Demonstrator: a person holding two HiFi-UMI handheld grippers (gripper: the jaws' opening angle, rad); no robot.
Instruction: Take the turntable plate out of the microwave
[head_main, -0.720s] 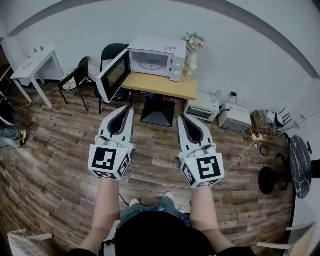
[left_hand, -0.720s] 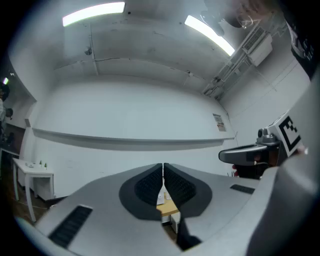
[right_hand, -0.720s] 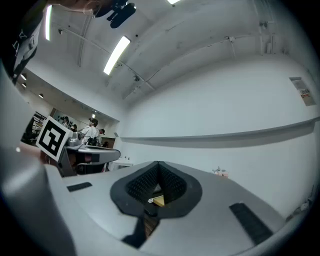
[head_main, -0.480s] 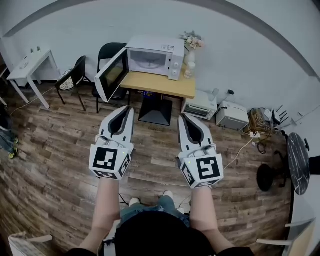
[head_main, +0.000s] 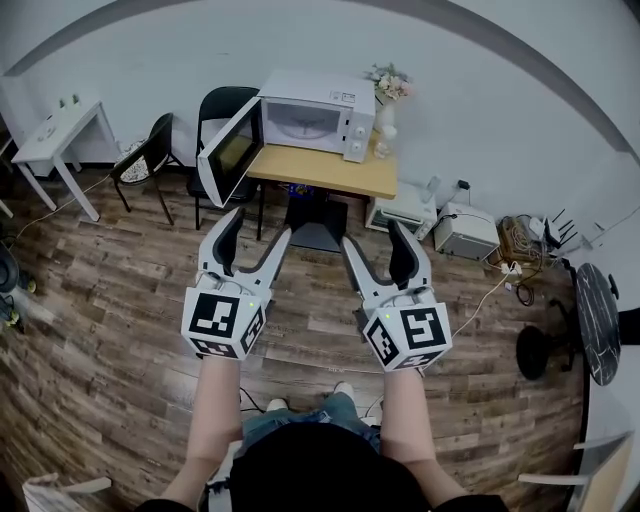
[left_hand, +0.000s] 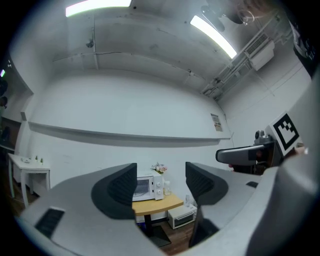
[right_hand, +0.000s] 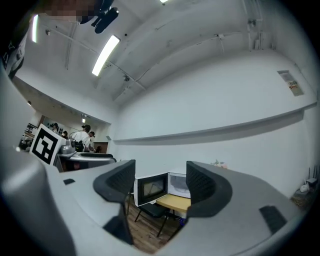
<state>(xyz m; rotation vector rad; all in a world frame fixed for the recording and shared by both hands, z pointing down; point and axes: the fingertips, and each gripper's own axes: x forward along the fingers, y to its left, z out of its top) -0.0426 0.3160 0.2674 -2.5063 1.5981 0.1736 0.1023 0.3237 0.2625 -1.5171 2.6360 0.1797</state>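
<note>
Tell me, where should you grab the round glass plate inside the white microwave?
Probably the near rim of the round glass plate, coming straight in through the front of the white microwave. It lies flat inside, so only its edge can be pinched, and the door hangs open to the left, leaving the front free.

White microwave (head_main: 318, 112) on tan table (head_main: 330, 172); brown wood-plank floor (head_main: 100, 300); chair (head_main: 225, 103) seemingly black

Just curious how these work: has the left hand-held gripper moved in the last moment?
Yes. The left hand-held gripper stays about as far from the table as before, but its jaws, shut before, now stand apart.
</note>
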